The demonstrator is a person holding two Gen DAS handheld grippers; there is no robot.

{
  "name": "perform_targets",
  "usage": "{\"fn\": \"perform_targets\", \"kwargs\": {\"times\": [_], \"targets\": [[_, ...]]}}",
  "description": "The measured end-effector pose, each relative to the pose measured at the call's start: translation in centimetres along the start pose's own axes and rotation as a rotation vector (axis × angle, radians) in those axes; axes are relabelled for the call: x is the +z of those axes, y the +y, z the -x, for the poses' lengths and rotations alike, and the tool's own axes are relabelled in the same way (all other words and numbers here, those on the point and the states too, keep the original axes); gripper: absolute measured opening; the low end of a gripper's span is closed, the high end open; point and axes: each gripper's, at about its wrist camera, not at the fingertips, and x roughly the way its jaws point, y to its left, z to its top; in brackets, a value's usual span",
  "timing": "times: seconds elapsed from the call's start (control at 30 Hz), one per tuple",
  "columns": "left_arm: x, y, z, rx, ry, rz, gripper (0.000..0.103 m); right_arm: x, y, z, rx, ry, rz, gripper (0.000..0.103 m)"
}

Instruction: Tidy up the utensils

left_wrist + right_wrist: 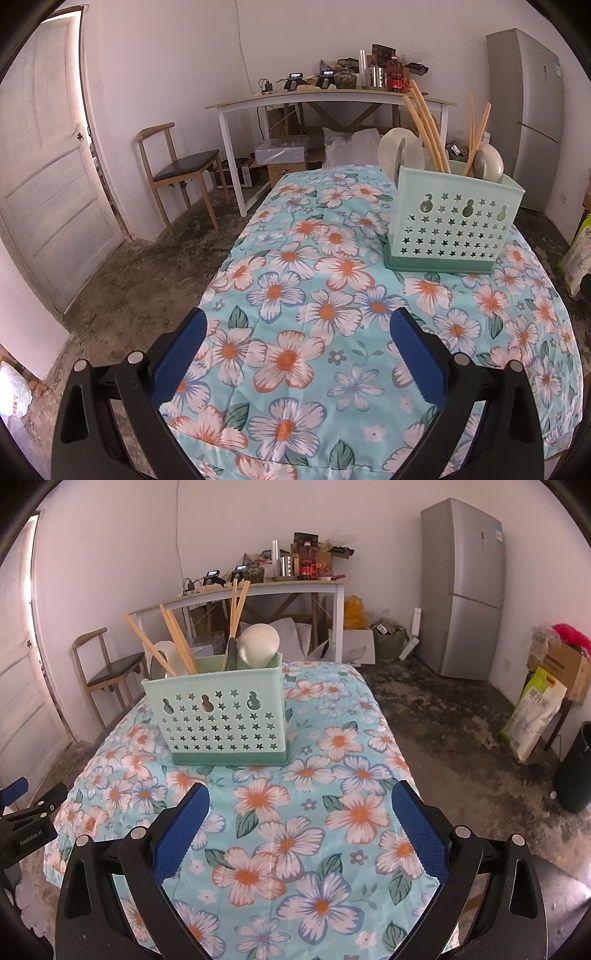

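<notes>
Mint-green plastic caddy [225, 716], punched with little stars, stands upright on the flowered cloth [314, 812] covering the counter. Wooden chopsticks [177, 642] lean out of it at angles, and pale spoons [258, 642] poke up beside them. Both grippers hover low over the near end of the cloth, well apart from the caddy. The left gripper [295, 343] has its blue pads spread wide with nothing between them; the right gripper [301, 819] is likewise released and empty. A grey fridge [461, 590] stands against the far wall.

Both wrist views forward, near-level, sharing utensil caddy [452, 221], perhaps mid-table.
</notes>
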Motion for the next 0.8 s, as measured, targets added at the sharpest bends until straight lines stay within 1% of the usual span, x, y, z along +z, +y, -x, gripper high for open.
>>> {"fn": "perform_targets", "kwargs": {"times": [0.8], "targets": [[0.11,0.08,0.00,0.001,0.007,-0.002,0.097,0.13,0.06,0.12,0.002,-0.002,0.003,0.095]]}}
